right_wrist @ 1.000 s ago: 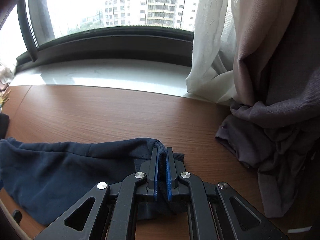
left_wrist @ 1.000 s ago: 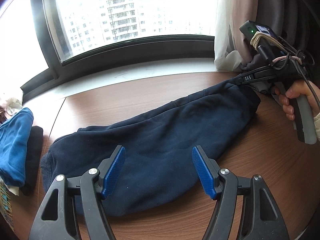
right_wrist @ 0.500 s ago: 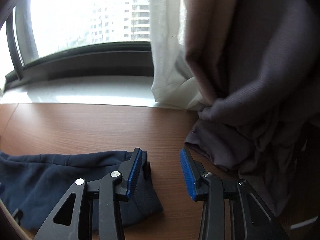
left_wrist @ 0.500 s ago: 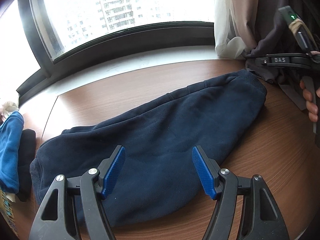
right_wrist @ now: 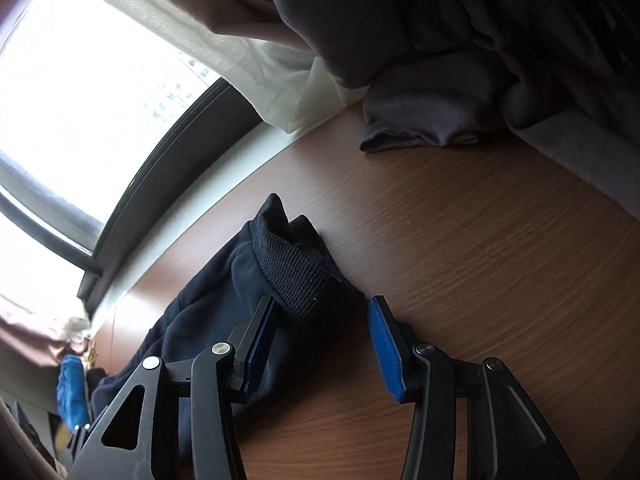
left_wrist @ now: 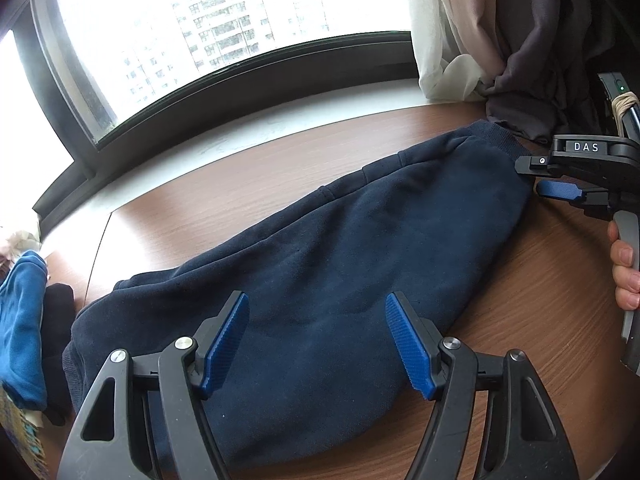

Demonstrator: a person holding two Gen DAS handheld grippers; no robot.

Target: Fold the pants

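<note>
Dark navy pants (left_wrist: 340, 260) lie folded lengthwise across the wooden table (left_wrist: 540, 320), running from near left to far right. My left gripper (left_wrist: 318, 340) hovers open over their near edge, nothing between its blue pads. In the left wrist view my right gripper (left_wrist: 538, 178) stands at the pants' far right end, turned on its side. In its own view the right gripper (right_wrist: 320, 340) has its jaws opening. The ribbed band (right_wrist: 296, 272) lies loose just ahead of them, the left finger over fabric, the right one over bare wood.
A blue garment (left_wrist: 22, 320) and a black one (left_wrist: 60, 332) sit at the table's left edge. White and beige curtains (left_wrist: 460, 40) and a dark grey cloth (right_wrist: 440, 100) hang onto the table's far right corner. A person's hand (left_wrist: 624, 272) holds the right gripper's handle.
The right gripper let go of the pants' ribbed end, opened, rolled onto its side and shifted right. The pants' end now rests on the table. The left gripper sank slightly.
</note>
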